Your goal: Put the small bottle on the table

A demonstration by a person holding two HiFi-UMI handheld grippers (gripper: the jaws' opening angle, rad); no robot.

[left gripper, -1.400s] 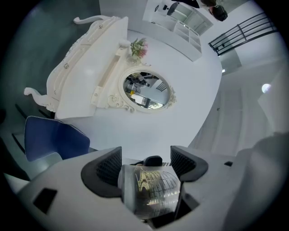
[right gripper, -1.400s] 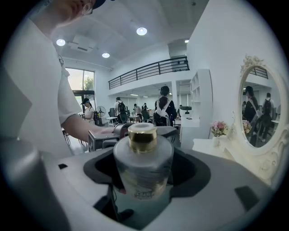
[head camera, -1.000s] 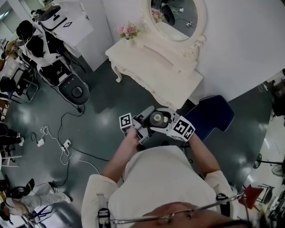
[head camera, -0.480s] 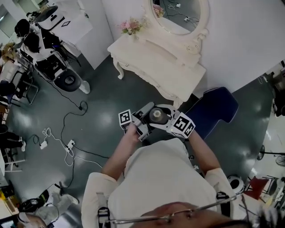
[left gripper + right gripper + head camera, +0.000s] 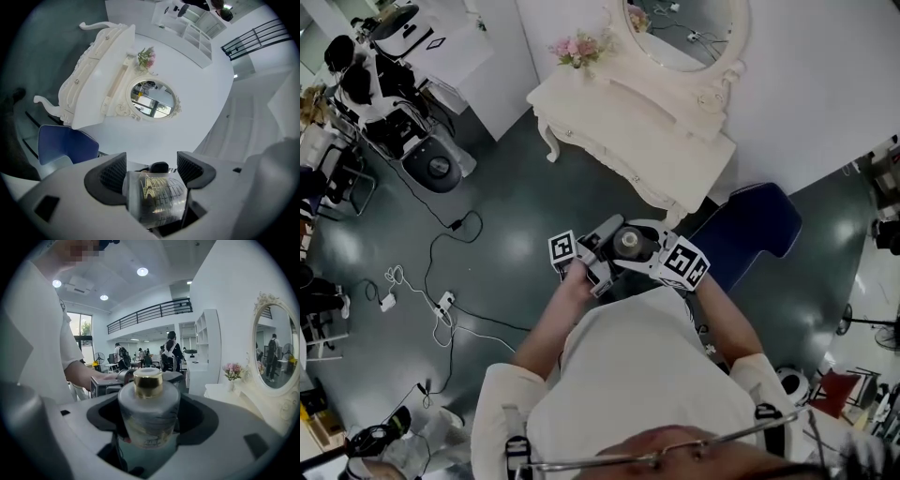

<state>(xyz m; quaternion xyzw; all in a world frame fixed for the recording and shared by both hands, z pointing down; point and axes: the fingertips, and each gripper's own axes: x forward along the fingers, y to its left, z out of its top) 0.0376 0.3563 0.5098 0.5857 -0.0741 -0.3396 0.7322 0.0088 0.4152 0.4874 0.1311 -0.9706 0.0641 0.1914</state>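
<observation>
A small frosted bottle (image 5: pixel 630 244) with a gold cap is held in front of the person's chest, between the two grippers. In the right gripper view the bottle (image 5: pixel 149 413) stands upright between the dark pads of my right gripper (image 5: pixel 151 420), which is shut on it. In the left gripper view the same bottle (image 5: pixel 154 197) fills the gap of my left gripper (image 5: pixel 152 171), whose pads lie against both its ends. The white dressing table (image 5: pixel 628 122) with an oval mirror stands some way ahead, beyond both grippers (image 5: pixel 605 251) (image 5: pixel 645 255).
A blue chair (image 5: pixel 750 234) stands just right of the grippers, in front of the dressing table's near end. A vase of pink flowers (image 5: pixel 577 47) sits at the table's left end. Cables (image 5: pixel 441 300) cross the dark floor at left; equipment (image 5: pixel 394 103) crowds the far left.
Both grippers stay together on the bottle. The dressing table and chair have shifted slightly in the head view as the person's head moved.
</observation>
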